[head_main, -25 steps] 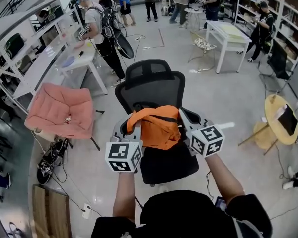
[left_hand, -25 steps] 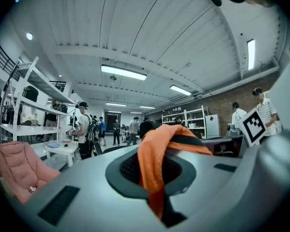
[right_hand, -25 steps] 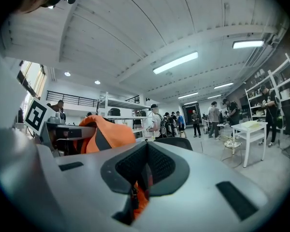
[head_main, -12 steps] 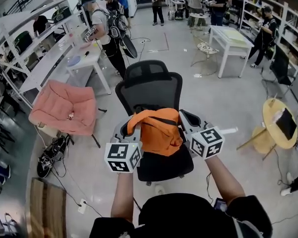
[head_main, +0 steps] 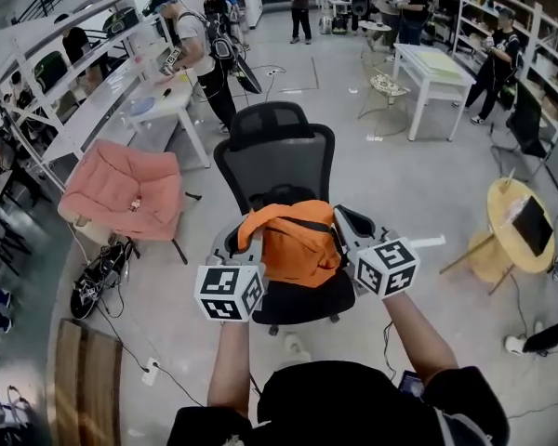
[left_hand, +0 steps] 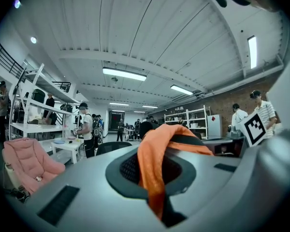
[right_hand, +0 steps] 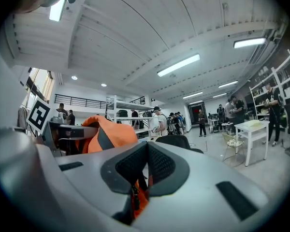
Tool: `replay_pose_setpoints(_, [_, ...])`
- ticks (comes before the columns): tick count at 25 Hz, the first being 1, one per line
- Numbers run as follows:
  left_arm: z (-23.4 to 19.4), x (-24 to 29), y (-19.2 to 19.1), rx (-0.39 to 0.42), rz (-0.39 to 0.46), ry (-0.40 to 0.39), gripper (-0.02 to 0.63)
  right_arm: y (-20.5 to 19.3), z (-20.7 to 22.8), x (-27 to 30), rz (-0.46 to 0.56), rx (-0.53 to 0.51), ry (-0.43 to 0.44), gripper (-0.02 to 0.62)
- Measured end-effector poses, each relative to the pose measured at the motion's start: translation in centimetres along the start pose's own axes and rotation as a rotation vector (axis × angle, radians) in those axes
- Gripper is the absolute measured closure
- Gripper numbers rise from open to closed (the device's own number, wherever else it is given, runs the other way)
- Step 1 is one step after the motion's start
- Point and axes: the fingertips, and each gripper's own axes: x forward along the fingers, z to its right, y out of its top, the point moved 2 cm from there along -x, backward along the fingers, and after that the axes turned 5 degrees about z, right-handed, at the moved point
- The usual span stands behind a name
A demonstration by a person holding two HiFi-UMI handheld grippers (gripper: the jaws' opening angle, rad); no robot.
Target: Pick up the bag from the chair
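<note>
An orange bag (head_main: pixel 298 244) with black trim hangs between my two grippers, lifted off the seat of a black mesh office chair (head_main: pixel 277 156) that stands just beyond it. My left gripper (head_main: pixel 242 240) is shut on an orange strap of the bag (left_hand: pixel 152 153), which runs down between its closed jaws. My right gripper (head_main: pixel 346 223) is shut on the bag's other side; orange fabric and a black zip pull show in the slit between its pads (right_hand: pixel 137 197). The bag's body (right_hand: pixel 108 134) bulges to the left in the right gripper view.
A pink folding chair (head_main: pixel 126 193) stands at the left, with cables on the floor below it. White tables (head_main: pixel 163 105) (head_main: pixel 432 68) and shelving line the room. A round wooden table (head_main: pixel 525 221) stands at the right. Several people stand at the back.
Both grippers have drawn back toward me with the bag held between them; the office chair now sits farther away and higher in the head view.
</note>
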Motion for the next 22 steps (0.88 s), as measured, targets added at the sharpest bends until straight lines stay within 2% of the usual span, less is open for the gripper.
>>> replay_pose_setpoints(15, [4.2,-6.9,-0.3,-0.005,0.025,0.034,0.581,-0.8,-3.8,-6.8,0.007,-0.004,0.023,0.595])
replay_pose_setpoints(22, [5.9,-8.5,-0.1,-0.003,0.025,0.028,0.581,-0.7,-4.3,-9.1,0.017,0.012,0.016,0.595])
